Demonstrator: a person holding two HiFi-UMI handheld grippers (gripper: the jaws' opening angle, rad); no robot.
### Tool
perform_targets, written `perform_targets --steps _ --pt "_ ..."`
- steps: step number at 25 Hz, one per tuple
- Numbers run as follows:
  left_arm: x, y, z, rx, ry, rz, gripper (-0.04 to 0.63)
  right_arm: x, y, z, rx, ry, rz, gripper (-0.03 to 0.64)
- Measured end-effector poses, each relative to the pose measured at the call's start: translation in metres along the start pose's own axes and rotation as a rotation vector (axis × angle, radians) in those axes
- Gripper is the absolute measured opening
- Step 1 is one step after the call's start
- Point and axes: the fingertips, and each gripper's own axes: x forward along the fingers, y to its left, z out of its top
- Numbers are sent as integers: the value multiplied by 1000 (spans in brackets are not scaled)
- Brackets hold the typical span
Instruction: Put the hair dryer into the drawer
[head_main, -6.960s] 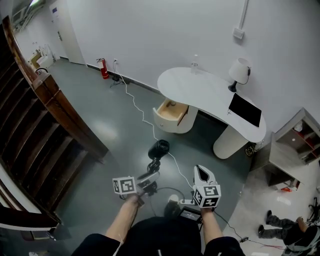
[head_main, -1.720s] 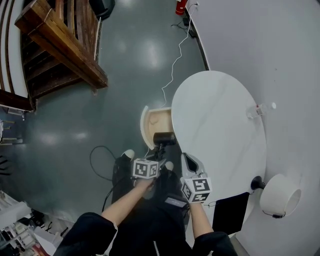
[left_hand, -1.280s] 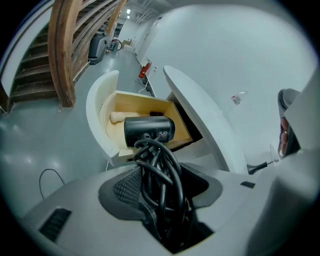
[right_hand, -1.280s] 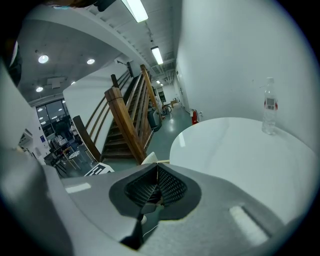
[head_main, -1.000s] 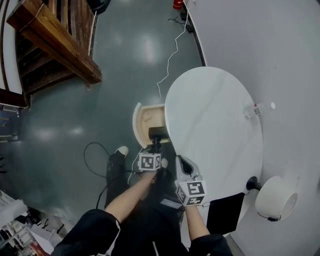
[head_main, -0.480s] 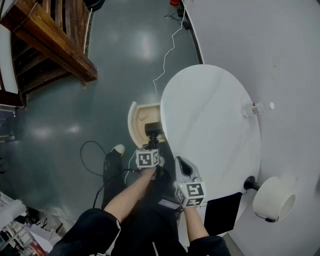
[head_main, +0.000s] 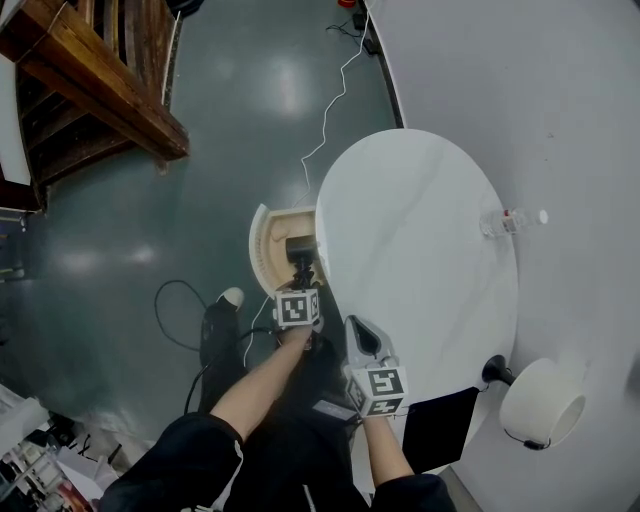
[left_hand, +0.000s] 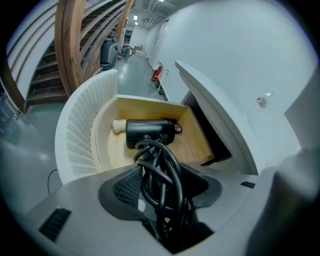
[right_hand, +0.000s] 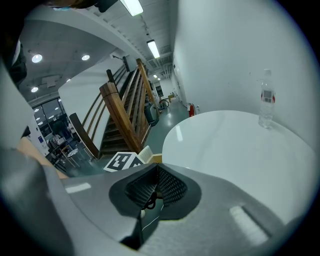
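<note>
Over on the far left, a wooden staircase (head_main: 90, 90) is rising off the grey floor. Next along, the drawer (head_main: 262, 250) is standing open, its ribbed white front curving on the left. The rim of the round white surface (head_main: 420, 250) is overhanging its right side and crowding the way in. The left tongs (head_main: 301, 280) are clamping the hair dryer (head_main: 300, 247) by its cord-wrapped handle, hanging it in the drawer's opening. The black barrel is lying crosswise, its long axis running left to right. The right tongs (head_main: 360, 335) are hovering at the surface's near edge, pressed together and holding nothing. Farther right, a clear bottle (head_main: 510, 218), a dark flat panel (head_main: 435, 430) and a white lamp (head_main: 535, 405) are sitting on the surface.
</note>
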Motion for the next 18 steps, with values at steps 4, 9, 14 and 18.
perform_targets --steps 4,9,14,18 --pt "6 3 5 -29 -7 24 229 1 -3 2 4 3 -7 6" --pt "16 5 0 -30 50 53 232 2 -6 1 21 11 -16 6" --pt "18 5 -1 -39 59 44 233 3 -6 -3 32 21 -23 6" --pt "20 4 0 -61 53 36 248 2 -7 -3 50 19 -29 6"
